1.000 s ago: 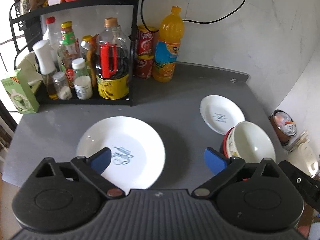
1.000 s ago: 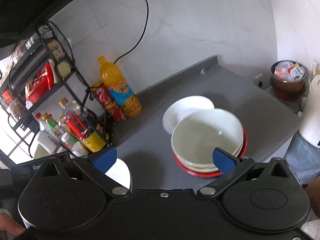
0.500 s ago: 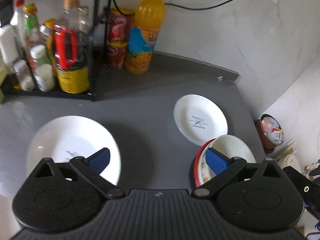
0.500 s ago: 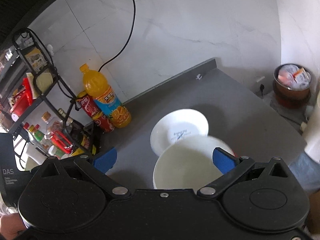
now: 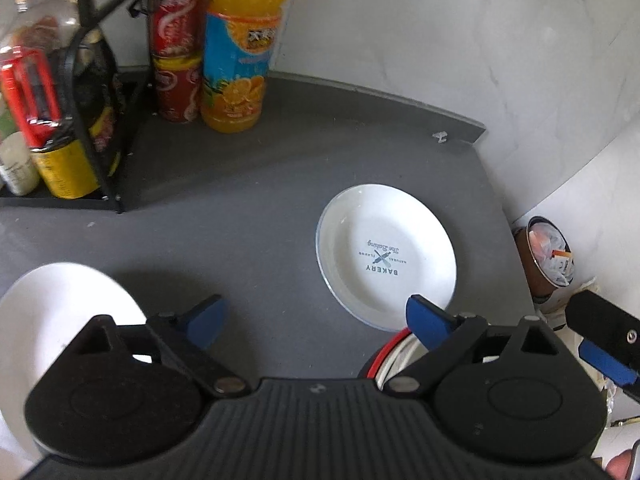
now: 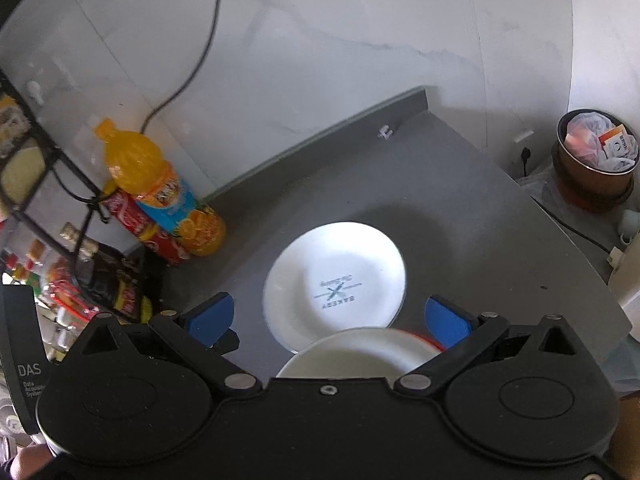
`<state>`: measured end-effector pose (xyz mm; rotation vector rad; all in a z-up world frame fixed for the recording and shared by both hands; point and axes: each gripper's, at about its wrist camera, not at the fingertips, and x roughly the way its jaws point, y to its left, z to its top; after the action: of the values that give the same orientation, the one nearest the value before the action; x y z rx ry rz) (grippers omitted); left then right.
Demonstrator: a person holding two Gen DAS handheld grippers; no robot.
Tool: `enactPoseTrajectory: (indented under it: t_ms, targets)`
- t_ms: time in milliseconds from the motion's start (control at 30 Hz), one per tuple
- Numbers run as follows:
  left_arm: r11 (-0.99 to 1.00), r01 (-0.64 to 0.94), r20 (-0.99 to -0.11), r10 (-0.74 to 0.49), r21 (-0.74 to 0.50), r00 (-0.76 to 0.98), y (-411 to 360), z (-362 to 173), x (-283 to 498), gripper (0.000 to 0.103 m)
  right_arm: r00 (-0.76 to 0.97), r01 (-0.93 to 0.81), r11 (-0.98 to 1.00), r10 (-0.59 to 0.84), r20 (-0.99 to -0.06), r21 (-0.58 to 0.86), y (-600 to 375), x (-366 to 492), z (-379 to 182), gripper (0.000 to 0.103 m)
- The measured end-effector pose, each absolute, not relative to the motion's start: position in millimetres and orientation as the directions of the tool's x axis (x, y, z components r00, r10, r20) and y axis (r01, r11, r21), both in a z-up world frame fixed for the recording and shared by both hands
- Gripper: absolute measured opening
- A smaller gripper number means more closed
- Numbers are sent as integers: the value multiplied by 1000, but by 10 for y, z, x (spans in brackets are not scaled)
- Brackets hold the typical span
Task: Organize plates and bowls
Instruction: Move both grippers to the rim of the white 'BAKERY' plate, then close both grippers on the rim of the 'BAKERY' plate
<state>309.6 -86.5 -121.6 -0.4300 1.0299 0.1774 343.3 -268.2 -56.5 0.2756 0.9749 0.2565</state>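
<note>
Small white plate (image 5: 386, 256) printed "BAKERY", flat on the grey counter (image 5: 248, 216), ahead of the left gripper (image 5: 314, 318) and just beyond its right fingertip. Same small plate (image 6: 334, 280) centred ahead of the right gripper (image 6: 328, 316), between its blue pads. White bowl (image 6: 360, 350) over a red rim, directly under the right gripper, edge overlapping the plate's near side; also seen below the left gripper's right finger (image 5: 394, 364). Large white plate (image 5: 60, 320) partly under the left gripper's left finger. Both grippers spread wide, holding nothing. Orange juice bottle (image 5: 240, 48), red cans (image 5: 174, 40) and black rack (image 5: 92, 92) far ahead-left. Brown bin (image 6: 596, 164) off right, beyond the counter.
</note>
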Motion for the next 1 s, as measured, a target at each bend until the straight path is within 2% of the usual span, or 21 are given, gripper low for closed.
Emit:
enactPoseTrajectory:
  t_ms: [100, 200, 333, 467, 533, 600, 767, 1000]
  targets:
    - [907, -340, -871, -58, -250, 487, -874, -1329, 3258, 90, 526, -45, 949, 289, -800, 313, -2730, 3600, -673, 94]
    - [902, -353, -886, -64, -249, 460, -854, -1455, 3413, 82, 488, -1, 942, 294, -822, 336, -2838, 3786, -830, 84]
    - [900, -364, -902, -69, -241, 427, -855, -1636, 3597, 74, 438, 49, 938, 287, -852, 342, -2957, 4006, -1053, 76]
    - [895, -380, -921, -81, -236, 380, -853, -1838, 3776, 61, 376, 100, 928, 300, -877, 360, -3052, 4238, -1269, 59]
    - [890, -392, -930, -85, -233, 358, -846, -1933, 3862, 53, 349, 98, 933, 295, -889, 347, -3041, 4347, -1357, 55]
    - [887, -398, -935, -93, -235, 343, -843, -2003, 3939, 50, 322, 97, 936, 293, -900, 339, -3045, 4448, -1448, 46]
    - [879, -414, -946, -112, -237, 305, -824, -2168, 4124, 42, 263, 98, 929, 322, -909, 357, -3091, 4644, -1654, 36]
    - [874, -425, -956, -125, -233, 267, -804, -2338, 4304, 28, 170, 68, 923, 364, -916, 380, -3039, 4802, -1901, 29]
